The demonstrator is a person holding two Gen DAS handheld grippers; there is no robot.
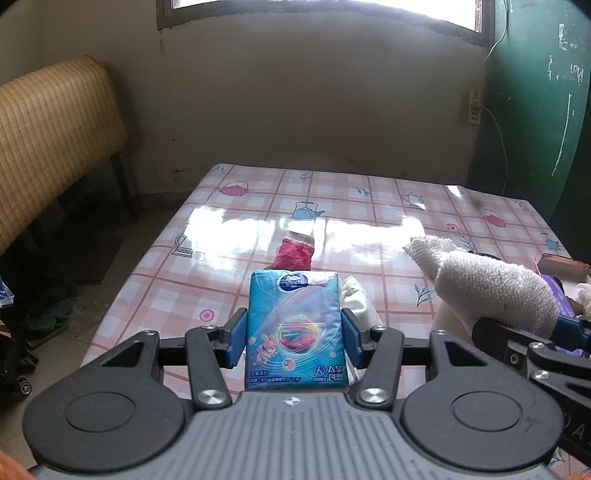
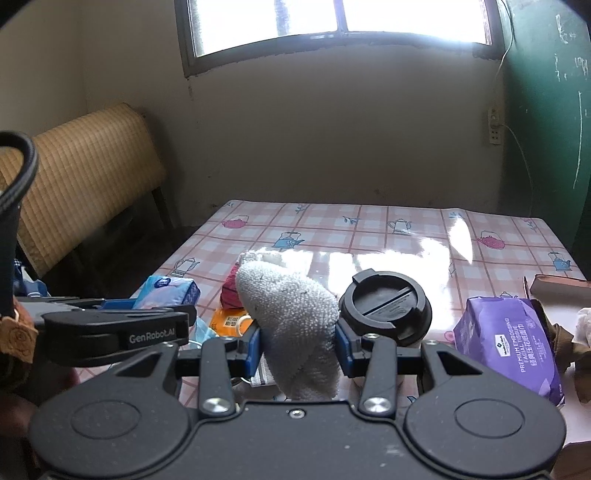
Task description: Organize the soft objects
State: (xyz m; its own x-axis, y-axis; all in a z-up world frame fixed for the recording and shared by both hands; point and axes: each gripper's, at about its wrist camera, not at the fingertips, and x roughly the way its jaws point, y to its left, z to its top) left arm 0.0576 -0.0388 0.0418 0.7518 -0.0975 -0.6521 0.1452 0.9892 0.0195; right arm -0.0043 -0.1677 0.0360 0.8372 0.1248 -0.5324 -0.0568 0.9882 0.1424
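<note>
The left gripper (image 1: 294,328) clamps a blue tissue pack (image 1: 295,328) between its blue pads, holding it upright above the table (image 1: 258,206). The right gripper (image 2: 298,341) pinches a folded white towel (image 2: 291,314), raised just beside the left one. Below lies a glossy pink checked tablecloth printed with teapots, catching window glare. On it sit a red knitted piece (image 1: 294,254), a black-lidded cup (image 2: 384,306) and a purple tissue pack (image 2: 513,343). Beyond stand a woven cane headboard (image 1: 55,140) at left, a stained cream wall with a bright window (image 2: 343,22), and a green board (image 2: 546,110) at right.
</note>
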